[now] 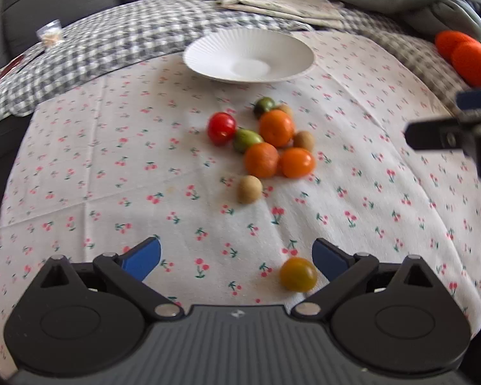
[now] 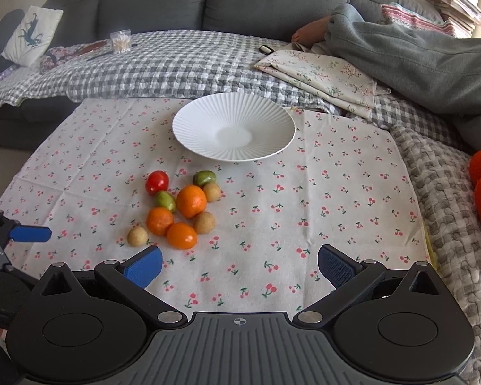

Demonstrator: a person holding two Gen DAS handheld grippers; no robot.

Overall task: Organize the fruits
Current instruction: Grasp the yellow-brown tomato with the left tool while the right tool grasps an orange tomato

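Yellow-orange and smooth, the tomato (image 1: 298,274) lies at the cherry-print cloth's (image 1: 112,160) near edge, just inside the left gripper's (image 1: 237,258) spread jaws; it looks light, soft and roll-prone, so pinch gently across its middle.

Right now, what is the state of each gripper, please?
Left gripper: open, holding nothing.
Right gripper: open, holding nothing.

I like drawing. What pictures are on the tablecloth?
Little red cherries on white tablecloth, clearest from the right wrist.
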